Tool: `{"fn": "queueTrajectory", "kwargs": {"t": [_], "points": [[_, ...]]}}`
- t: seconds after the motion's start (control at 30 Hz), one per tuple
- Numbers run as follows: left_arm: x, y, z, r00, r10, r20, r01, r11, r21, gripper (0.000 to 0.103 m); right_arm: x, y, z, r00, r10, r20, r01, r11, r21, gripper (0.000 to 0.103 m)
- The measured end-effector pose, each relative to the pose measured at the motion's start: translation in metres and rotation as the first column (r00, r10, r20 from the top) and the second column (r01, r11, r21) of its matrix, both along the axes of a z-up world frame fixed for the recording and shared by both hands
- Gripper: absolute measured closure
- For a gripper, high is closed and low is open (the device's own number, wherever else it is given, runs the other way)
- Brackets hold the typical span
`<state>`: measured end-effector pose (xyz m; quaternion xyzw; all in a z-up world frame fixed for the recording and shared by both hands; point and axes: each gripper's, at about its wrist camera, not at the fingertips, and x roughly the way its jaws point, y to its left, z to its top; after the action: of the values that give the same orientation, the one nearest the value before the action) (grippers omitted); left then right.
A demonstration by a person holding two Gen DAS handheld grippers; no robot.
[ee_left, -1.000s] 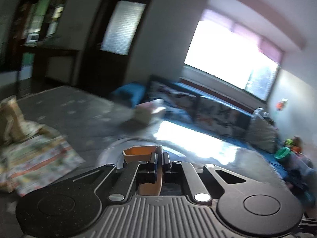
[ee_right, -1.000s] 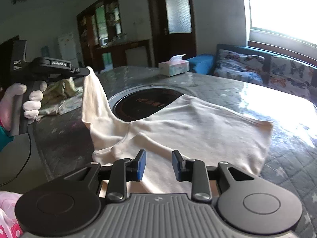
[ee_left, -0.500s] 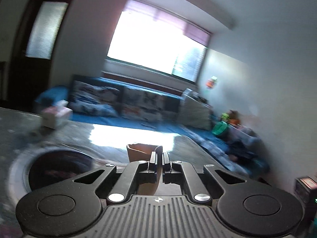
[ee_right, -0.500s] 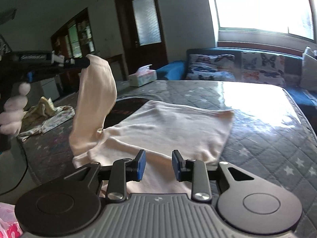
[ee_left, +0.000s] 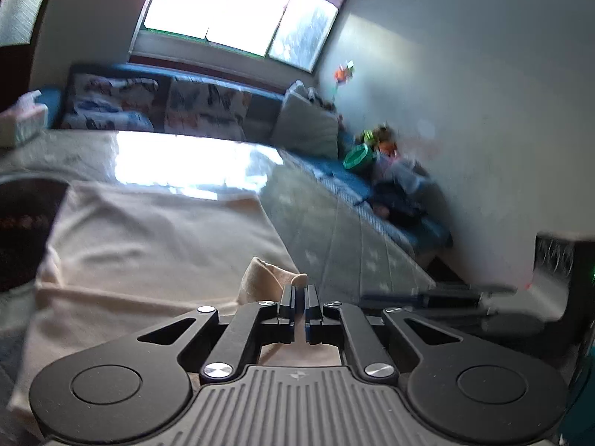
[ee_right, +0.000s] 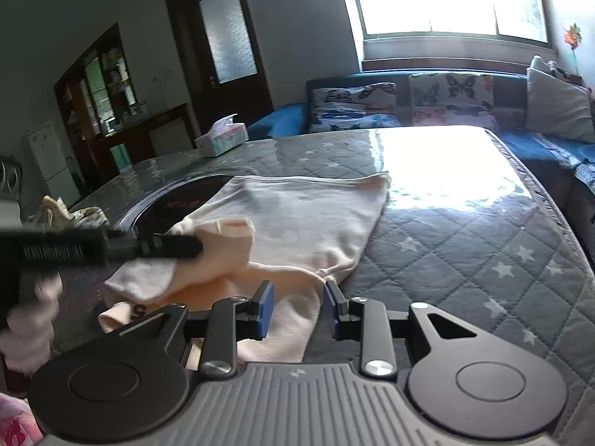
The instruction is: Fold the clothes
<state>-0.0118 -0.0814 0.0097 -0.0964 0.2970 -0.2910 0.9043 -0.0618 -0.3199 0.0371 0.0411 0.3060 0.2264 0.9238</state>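
A cream garment (ee_right: 308, 219) lies spread on the quilted grey table (ee_right: 465, 245); it also shows in the left wrist view (ee_left: 148, 245). My left gripper (ee_left: 299, 293) is shut on a sleeve of the garment (ee_left: 267, 278) and holds it folded over the garment's body. In the right wrist view the left gripper (ee_right: 193, 247) shows at the left with the sleeve (ee_right: 227, 245) in it. My right gripper (ee_right: 299, 297) is open and empty, just above the garment's near edge.
A round dark inset (ee_right: 186, 204) lies in the table under the garment's far left part. A tissue box (ee_right: 222, 140) stands at the table's far edge. A crumpled patterned cloth (ee_right: 63, 215) lies at the left. A blue sofa with cushions (ee_right: 409, 104) stands behind.
My left gripper has swung right and down, carrying the sleeve across over the garment's body. My right gripper has stayed open near the garment's near edge.
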Motion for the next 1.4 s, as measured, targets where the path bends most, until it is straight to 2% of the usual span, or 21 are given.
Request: {"fn": "queueTrajectory", "kwargs": {"t": [0.17,0.33,0.4,0.53,0.67,0.83,1.0,1.07,1.13,1.4], "points": [[-0.001,-0.008,-0.012,0.997,-0.062,-0.045,0.063,0.998,0.025,0.092,-0.001,-0.003,0.004,1.000,-0.024,0.007,0.024,1.000,-0.003,0.075],[-0.008,-0.005,-0.014,0.993,-0.108,-0.044,0.110,0.993,0.032,0.086,0.003,0.003,0.006,1.000,-0.018,0.005,0.018,1.000,0.005,0.075],[-0.008,0.004,-0.013,0.995,-0.095,-0.031,0.097,0.994,0.044,0.086,0.005,0.008,0.006,1.000,0.000,0.000,0.000,1.000,0.004,0.075],[0.002,0.038,-0.010,1.000,-0.001,-0.015,0.002,0.996,0.086,0.086,0.014,0.024,-0.001,0.998,0.050,-0.024,-0.051,0.999,-0.004,0.075],[0.014,0.071,-0.012,0.994,0.110,0.002,-0.109,0.984,0.142,0.086,0.025,0.036,-0.013,0.996,0.067,-0.054,-0.068,0.997,-0.019,0.075],[0.032,0.099,-0.018,0.986,0.166,0.006,-0.164,0.969,0.186,0.086,0.034,0.045,-0.022,0.994,0.077,-0.080,-0.080,0.996,-0.038,0.075],[0.046,0.114,-0.026,0.976,0.216,-0.007,-0.210,0.957,0.200,0.075,0.037,0.049,-0.024,0.993,0.080,-0.089,-0.085,0.995,-0.054,0.075],[0.048,0.118,-0.028,0.974,0.226,-0.011,-0.219,0.954,0.203,0.074,0.038,0.051,-0.024,0.993,0.080,-0.092,-0.086,0.994,-0.060,0.087],[0.048,0.118,-0.028,0.975,0.221,0.001,-0.217,0.954,0.206,0.076,0.037,0.054,-0.023,0.994,0.073,-0.078,-0.080,0.993,-0.084,0.094],[0.049,0.116,-0.036,0.969,0.247,0.032,-0.246,0.933,0.263,0.082,0.038,0.056,-0.016,0.998,0.048,-0.027,-0.052,0.989,-0.136,0.097]]}}
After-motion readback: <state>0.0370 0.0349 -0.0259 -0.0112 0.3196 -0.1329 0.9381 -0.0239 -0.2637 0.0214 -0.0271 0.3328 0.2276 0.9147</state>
